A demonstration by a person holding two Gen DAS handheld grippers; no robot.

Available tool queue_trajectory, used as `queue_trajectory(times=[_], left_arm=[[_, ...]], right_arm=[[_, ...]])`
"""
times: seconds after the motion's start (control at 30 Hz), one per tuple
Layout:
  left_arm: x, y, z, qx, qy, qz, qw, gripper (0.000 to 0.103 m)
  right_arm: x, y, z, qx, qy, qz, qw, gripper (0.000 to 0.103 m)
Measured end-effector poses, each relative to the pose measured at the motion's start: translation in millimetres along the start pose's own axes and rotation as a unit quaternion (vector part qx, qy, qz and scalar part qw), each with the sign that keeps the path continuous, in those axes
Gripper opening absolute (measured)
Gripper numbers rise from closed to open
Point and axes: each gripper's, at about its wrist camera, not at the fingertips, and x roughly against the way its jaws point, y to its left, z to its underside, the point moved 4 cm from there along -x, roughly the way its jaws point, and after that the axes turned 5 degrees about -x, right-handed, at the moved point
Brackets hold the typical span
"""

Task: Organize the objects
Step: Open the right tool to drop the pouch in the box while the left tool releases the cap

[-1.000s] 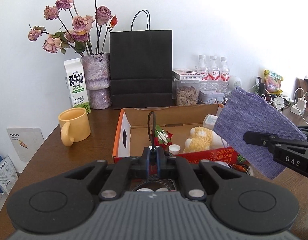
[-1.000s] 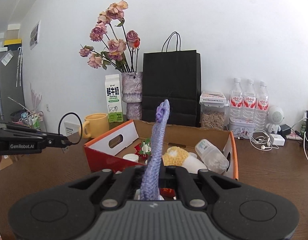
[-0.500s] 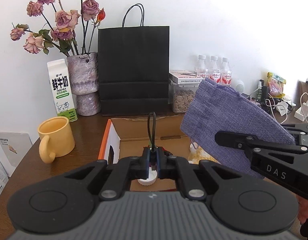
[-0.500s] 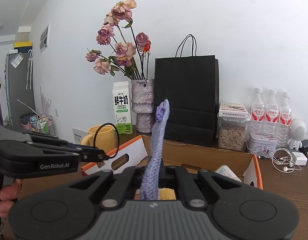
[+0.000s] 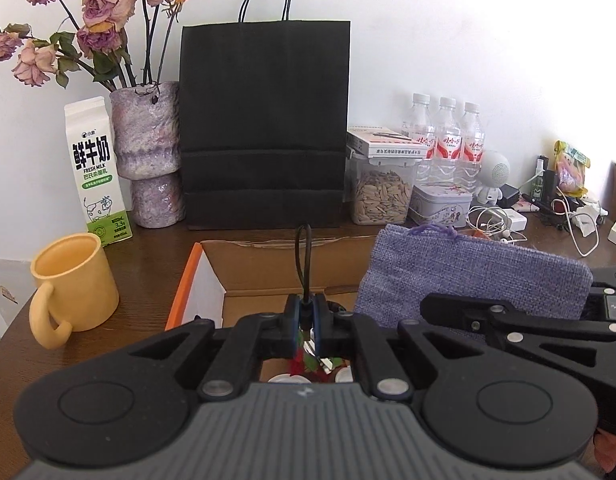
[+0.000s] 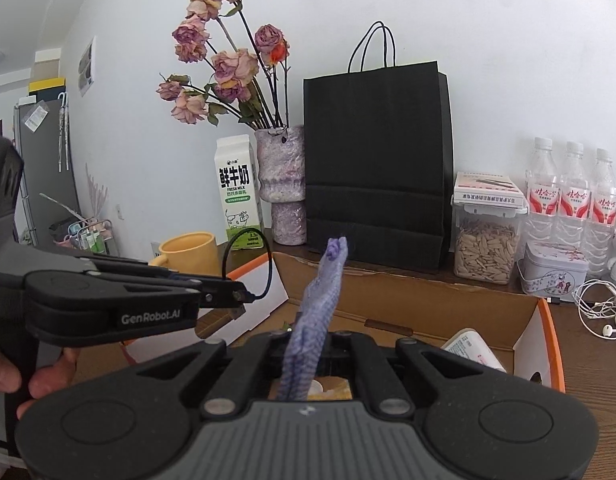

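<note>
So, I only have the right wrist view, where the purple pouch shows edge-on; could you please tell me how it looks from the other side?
Observer: In the left wrist view the purple pouch shows its broad flat face, drawstring end up, over the right side of the cardboard box.
Operator: Thank you. What lies in the box beneath the left gripper?
Observer: Below its fingers, shut on the black cable, I see something red and green and white caps.
Operator: And at the far right?
Observer: A yellow snack packet is propped up there.
</note>
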Motion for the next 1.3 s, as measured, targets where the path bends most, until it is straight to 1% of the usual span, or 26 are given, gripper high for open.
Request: queue_trajectory(times=[0.17,0.2,0.23,0.3,0.33,0.37,0.4,0.43,0.47,0.5,0.53,0.63,0.8,1.1,1.3], left_arm=[[-20,5,2,-0.004,0.015,-0.001,0.9999,0.008],[-22,6,1,-0.002,0.015,-0.004,0.9999,0.009],[-24,8,1,-0.001,0.015,-0.007,0.9999,0.013],[-27,11,2,0.001,0.017,-0.012,0.9998,0.034],[-27,11,2,0.002,0.016,-0.016,0.9997,0.056],[-26,12,2,0.001,0.015,-0.021,0.9997,0.072],[-25,13,2,0.000,0.013,-0.024,0.9996,0.078],[-24,13,1,0.001,0.009,-0.026,0.9996,0.087],[-23,15,0,0.004,0.007,-0.027,0.9996,0.100],[-22,16,0,0.007,0.005,-0.030,0.9995,0.103],[-21,18,-1,0.011,0.003,-0.035,0.9993,0.103],[-21,19,-2,0.017,0.006,-0.032,0.9993,0.103],[-20,16,0,0.013,0.007,-0.031,0.9994,0.103],[-8,11,-1,0.010,-0.001,-0.032,0.9994,0.103],[2,8,2,0.009,0.005,-0.036,0.9993,0.103]], right_arm=[[-17,-11,0,0.007,0.013,0.010,1.000,0.002],[-19,-14,0,0.007,0.017,0.015,1.000,0.004],[-22,-16,1,0.007,0.022,0.021,1.000,0.006],[-25,-21,2,0.007,0.031,0.042,0.999,0.017],[-26,-24,3,0.006,0.035,0.050,0.998,0.022],[-26,-26,3,0.005,0.038,0.058,0.998,0.039],[-26,-27,4,0.006,0.038,0.066,0.997,0.062],[-25,-28,4,0.009,0.035,0.074,0.997,0.072],[-24,-28,4,0.014,0.035,0.081,0.996,0.088],[-24,-28,4,0.020,0.037,0.088,0.995,0.095],[-23,-27,4,0.023,0.037,0.093,0.995,0.097],[-20,-27,3,0.023,0.033,0.097,0.995,0.101],[-16,-25,1,0.023,0.027,0.096,0.995,0.101],[-6,-15,-3,0.040,0.009,0.102,0.994,0.101],[6,-11,-1,0.039,0.005,0.104,0.994,0.102]])
